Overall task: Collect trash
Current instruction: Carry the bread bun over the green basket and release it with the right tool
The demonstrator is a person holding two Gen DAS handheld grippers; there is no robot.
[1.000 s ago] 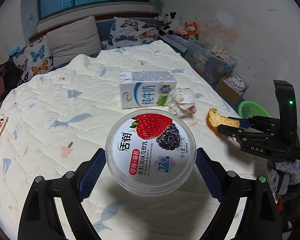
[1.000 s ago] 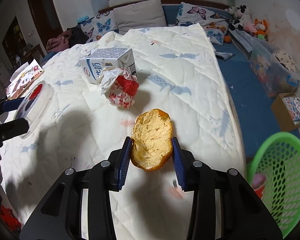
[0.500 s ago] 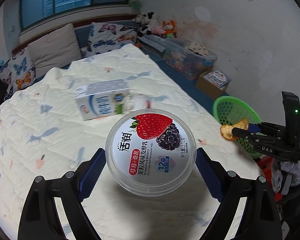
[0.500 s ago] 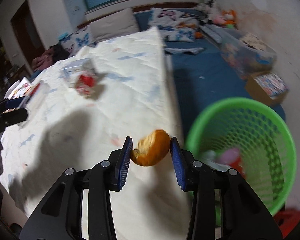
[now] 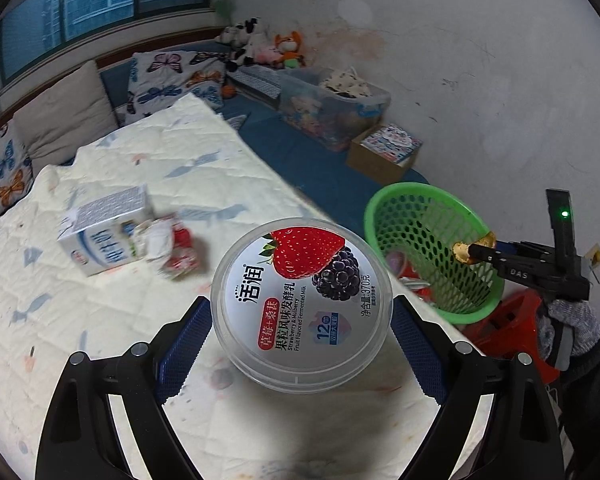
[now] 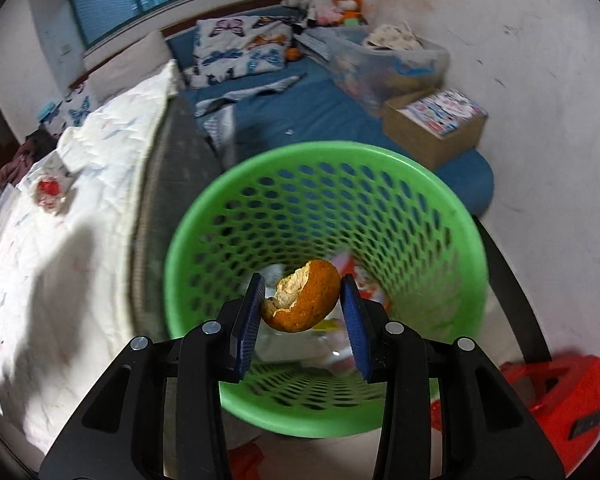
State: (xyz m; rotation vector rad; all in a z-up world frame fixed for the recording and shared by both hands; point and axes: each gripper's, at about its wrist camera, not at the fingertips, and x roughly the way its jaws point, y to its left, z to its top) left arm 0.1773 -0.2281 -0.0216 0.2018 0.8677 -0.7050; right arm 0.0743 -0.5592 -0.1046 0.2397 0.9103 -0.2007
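A curled piece of orange peel (image 6: 306,300), pith showing, hangs pinched over the mouth of a green mesh basket (image 6: 452,216) already holding scraps. A round strawberry-and-mulberry yogurt tub (image 5: 302,304) is held above the quilt's edge, while a milk carton (image 5: 104,236) and crumpled red-and-white wrapper (image 5: 172,248) lie touching on the quilt.

On the bed (image 5: 148,168), a milk carton (image 5: 104,236) lies well in from the right edge with a crumpled wrapper (image 5: 172,248) touching its right side, and pillows (image 5: 60,116) sit at the bed's far end. The basket (image 6: 324,184) stands on the floor just beside the bed's right edge, with a cardboard box (image 6: 436,124) behind it near the wall and trash in its bottom. The yogurt tub (image 5: 302,304) sits between the left gripper's (image 5: 300,348) fingers over the bed's near right edge, and the peel (image 6: 302,300), between the right gripper's (image 6: 300,320) fingers, hangs over the basket's opening.
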